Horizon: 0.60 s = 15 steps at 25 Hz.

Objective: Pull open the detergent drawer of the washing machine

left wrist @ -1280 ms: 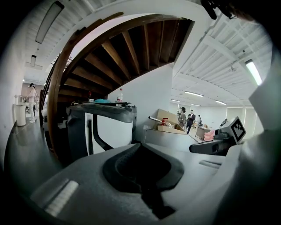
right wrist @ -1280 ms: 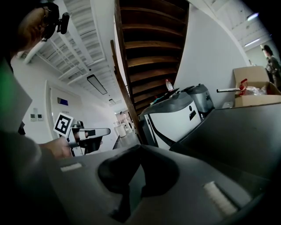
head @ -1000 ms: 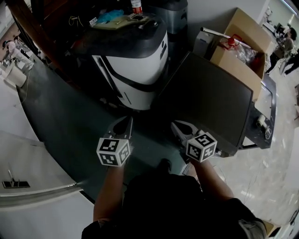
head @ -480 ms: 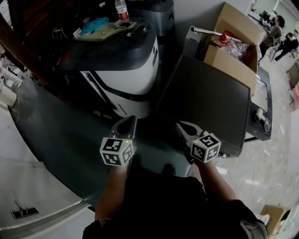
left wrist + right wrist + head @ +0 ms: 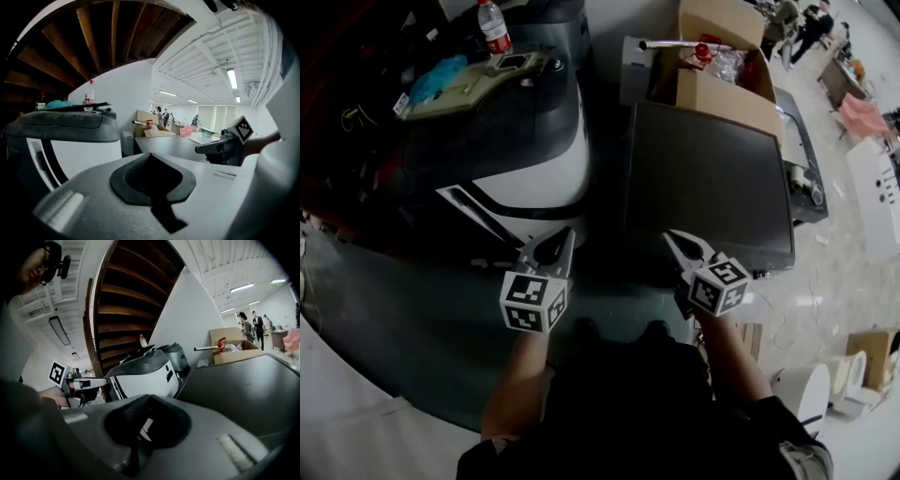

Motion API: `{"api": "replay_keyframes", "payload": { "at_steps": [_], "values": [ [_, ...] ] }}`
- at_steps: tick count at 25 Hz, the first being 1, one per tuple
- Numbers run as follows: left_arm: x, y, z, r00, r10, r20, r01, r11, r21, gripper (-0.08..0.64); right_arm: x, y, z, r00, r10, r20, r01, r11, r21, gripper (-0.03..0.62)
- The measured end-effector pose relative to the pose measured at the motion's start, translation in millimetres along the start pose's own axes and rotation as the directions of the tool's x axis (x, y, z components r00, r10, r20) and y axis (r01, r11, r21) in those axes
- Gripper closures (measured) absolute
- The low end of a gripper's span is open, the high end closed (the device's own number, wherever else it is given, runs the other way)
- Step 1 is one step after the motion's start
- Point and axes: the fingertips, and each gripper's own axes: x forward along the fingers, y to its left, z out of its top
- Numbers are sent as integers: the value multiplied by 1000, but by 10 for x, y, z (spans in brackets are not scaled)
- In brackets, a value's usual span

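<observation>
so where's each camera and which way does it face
Head view: on the person's head, steeply down at a white appliance and a dark flat-topped machine; forearms, left gripper, right gripper.
Left gripper view: on the left gripper, along its shut jaws toward the white appliance; right gripper at right.
Right gripper view: on the right gripper, along its shut jaws; left gripper at left.
Shared: water bottle and cardboard box.

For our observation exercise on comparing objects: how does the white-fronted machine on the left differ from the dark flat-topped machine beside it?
The white-fronted machine has a rounded dark lid over a white body; the flat-topped machine is dark all over with a level top. The white-fronted machine carries clutter, including a bottle and a blue cloth; the flat-topped machine's top is bare. Both stand side by side.
</observation>
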Motion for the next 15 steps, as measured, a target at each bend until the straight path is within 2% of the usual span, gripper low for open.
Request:
{"api": "replay_keyframes", "payload": {
  "at_steps": [3, 7, 10, 15],
  "values": [
    [84, 35, -89, 999, -48, -14, 48, 999, -19, 549, -90, 45, -66, 999, -46, 5, 46, 999, 2, 591],
    [198, -136, -114, 996, -90, -24, 90, 995, -31, 549, -380, -45, -240, 996, -93, -7, 93, 995, 23, 591],
    [259, -366, -167, 992, -119, -45, 116, 991, -59, 549, -642, -176, -369, 992, -130, 1, 129, 990, 55, 591],
    [407, -841, -369, 982, -152, -108, 147, 987, -59, 549, -986, -392, -641, 988, -152, -13, 152, 985, 83, 591]
  ]
}}
